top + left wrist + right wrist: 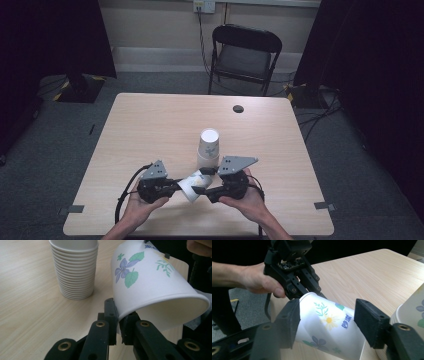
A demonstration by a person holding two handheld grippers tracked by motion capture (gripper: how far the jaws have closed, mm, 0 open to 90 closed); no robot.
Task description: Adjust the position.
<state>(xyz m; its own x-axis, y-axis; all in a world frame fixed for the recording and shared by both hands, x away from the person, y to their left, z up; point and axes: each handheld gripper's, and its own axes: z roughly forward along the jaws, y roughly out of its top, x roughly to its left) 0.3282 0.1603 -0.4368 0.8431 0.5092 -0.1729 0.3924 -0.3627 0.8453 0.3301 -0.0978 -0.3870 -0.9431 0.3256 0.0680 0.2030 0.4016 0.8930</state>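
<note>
I am pinching the rim of the cup (150,282) with my left tongs (119,323), nearly closed on the paper wall, holding it tilted on its side above the surface (150,125) near its front edge. My right tongs (325,323) are standing wide open around the cup's body, pads just clear of it. The stack (208,147) is standing just behind.

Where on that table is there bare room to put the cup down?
Bare table lies left of the cup stack to the left edge, behind it toward the round hole, and right of it to the right edge. Crowded: the near middle, where both grippers meet at the cup.
</note>
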